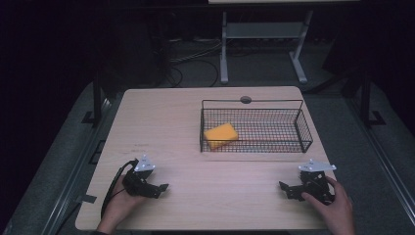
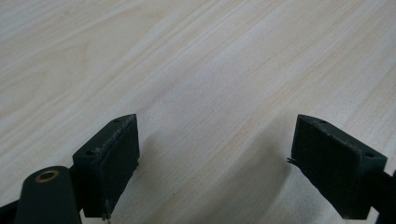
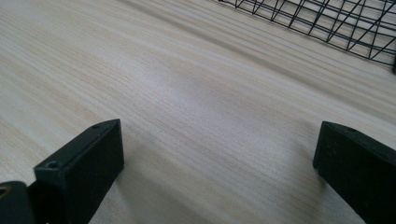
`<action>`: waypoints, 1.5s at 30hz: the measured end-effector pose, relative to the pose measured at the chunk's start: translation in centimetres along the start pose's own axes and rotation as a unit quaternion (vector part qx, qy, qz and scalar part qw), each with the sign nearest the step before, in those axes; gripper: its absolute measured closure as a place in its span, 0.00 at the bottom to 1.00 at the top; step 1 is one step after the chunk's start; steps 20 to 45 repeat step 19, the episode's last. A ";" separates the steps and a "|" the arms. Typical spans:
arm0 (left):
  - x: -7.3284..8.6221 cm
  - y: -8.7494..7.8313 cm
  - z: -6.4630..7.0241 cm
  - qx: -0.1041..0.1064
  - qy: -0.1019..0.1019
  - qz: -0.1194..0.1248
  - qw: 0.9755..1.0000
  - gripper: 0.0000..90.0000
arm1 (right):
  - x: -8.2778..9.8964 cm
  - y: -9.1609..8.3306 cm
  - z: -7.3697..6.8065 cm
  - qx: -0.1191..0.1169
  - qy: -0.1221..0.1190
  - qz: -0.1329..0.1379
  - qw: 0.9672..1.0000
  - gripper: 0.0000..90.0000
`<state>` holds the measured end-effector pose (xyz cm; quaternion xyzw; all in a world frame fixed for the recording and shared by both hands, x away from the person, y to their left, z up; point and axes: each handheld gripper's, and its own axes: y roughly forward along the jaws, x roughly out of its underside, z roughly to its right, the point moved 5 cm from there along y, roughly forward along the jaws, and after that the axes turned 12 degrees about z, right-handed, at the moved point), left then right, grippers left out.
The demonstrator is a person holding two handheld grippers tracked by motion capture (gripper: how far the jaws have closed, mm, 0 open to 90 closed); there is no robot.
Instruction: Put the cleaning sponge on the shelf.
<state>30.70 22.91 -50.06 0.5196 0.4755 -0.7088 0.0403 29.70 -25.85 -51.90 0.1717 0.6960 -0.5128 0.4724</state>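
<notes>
A yellow sponge (image 1: 221,134) lies inside the black wire basket (image 1: 303,131), at the basket's left end, tilted a little on the mesh floor. The basket stands on the far right part of the bench (image 1: 161,127), and nothing else lies on the bench beside it.

The left gripper (image 1: 155,189) rests low at the near left of the bench, held in a hand, its jaws wide apart with only bare wood between them in the left gripper view (image 2: 205,158). The right gripper (image 1: 288,190) sits at the near right, also in a hand; its jaws stand wide apart over bare bench in the right gripper view (image 3: 219,158), with a corner of the basket at that view's far right.

Judged from this, the work looks finished or nearly so: the sponge is already in the basket, both grippers hold nothing and are well apart from it. If anything is left, it would be lifting the sponge out again or moving the basket, and neither has begun.
</notes>
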 end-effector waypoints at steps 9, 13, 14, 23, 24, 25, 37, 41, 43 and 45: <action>0.7 0.3 -0.1 -0.005 0.007 0.043 0.999 0.14 | 0.0 0.0 0.0 0.000 0.000 0.000 1.000 0.01; 1.0 0.2 -0.2 0.000 0.010 0.065 0.998 0.14 | 0.0 0.0 0.0 0.000 0.000 0.000 1.000 0.01; 1.0 0.2 -0.2 0.000 0.010 0.065 0.998 0.14 | 0.0 0.0 0.0 0.000 0.000 0.000 1.000 0.01; 1.0 0.2 -0.2 0.000 0.009 0.065 0.998 0.14 | 0.0 0.0 0.0 0.000 0.000 0.000 1.000 0.01; 1.0 0.2 -0.2 0.000 0.009 0.065 0.998 0.14 | 0.0 0.0 0.0 0.000 0.000 0.000 1.000 0.01; 1.0 0.2 -0.2 0.000 0.009 0.065 0.998 0.14 | 0.0 0.0 0.0 0.000 0.000 0.000 1.000 0.01; 1.0 0.2 -0.2 0.000 0.009 0.065 0.998 0.14 | 0.0 0.0 0.0 0.000 0.000 0.000 1.000 0.01; 1.0 0.2 -0.2 0.000 0.009 0.065 0.998 0.14 | 0.0 0.0 0.0 0.000 0.000 0.000 1.000 0.01; 1.0 0.2 -0.2 0.000 0.009 0.065 0.998 0.14 | 0.0 0.0 0.0 0.000 0.000 0.000 1.000 0.01; 1.0 0.2 -0.2 0.000 0.009 0.065 0.998 0.14 | 0.0 0.0 0.0 0.000 0.000 0.000 1.000 0.01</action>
